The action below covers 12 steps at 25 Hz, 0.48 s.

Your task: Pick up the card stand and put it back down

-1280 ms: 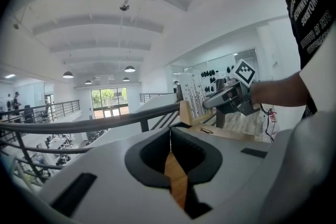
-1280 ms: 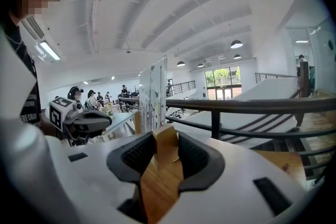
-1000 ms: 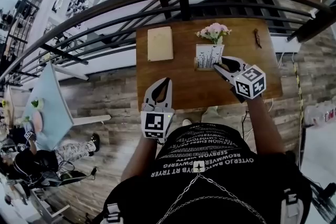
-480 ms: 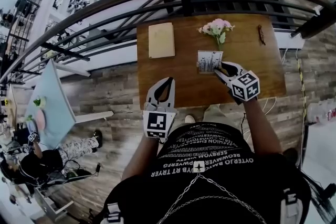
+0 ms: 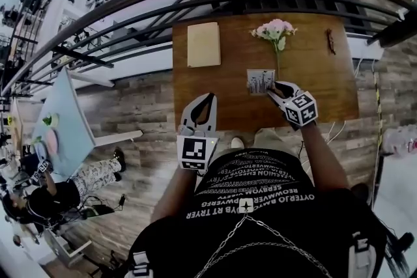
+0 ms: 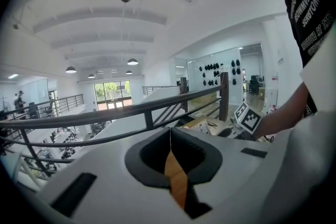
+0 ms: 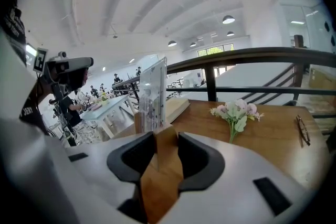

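You are holding the card stand [image 7: 153, 96] by its wooden base, clamped in the right gripper [image 7: 166, 138] over the table's [image 5: 218, 84] near right (left gripper [image 6: 170, 160] idling closed, empty), so next is probably lowering it upright, then releasing.

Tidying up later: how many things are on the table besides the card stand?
3: a book at far left, flowers far middle, a small dark item at far right. Nothing looks hidden.
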Each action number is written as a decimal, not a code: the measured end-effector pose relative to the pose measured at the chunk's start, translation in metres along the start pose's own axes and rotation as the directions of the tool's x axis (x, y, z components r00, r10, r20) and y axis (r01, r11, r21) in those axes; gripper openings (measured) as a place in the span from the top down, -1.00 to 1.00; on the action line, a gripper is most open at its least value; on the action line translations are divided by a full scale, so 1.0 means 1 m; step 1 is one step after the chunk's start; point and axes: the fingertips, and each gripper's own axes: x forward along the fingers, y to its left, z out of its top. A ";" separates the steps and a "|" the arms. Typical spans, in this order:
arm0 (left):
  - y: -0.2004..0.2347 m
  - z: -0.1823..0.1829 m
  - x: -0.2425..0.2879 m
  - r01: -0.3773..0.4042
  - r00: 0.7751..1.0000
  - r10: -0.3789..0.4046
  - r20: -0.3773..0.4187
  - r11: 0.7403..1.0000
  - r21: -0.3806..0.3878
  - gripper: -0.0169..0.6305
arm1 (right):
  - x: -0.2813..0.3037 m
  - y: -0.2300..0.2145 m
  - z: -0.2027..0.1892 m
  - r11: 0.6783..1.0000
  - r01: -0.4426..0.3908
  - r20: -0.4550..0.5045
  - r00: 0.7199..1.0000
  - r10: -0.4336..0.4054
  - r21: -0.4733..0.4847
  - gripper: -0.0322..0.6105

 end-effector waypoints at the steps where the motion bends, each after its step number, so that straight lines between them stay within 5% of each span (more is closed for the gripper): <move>1: 0.001 0.000 0.001 -0.004 1.000 0.004 -0.004 1.000 -0.002 0.86 | 0.003 -0.002 -0.003 1.000 -0.003 -0.002 1.000 0.003 -0.002 0.43; 12: 0.017 -0.004 0.014 -0.043 0.998 0.043 -0.035 0.999 -0.003 0.86 | 0.042 -0.026 -0.046 1.000 -0.003 -0.054 0.999 0.002 -0.009 0.43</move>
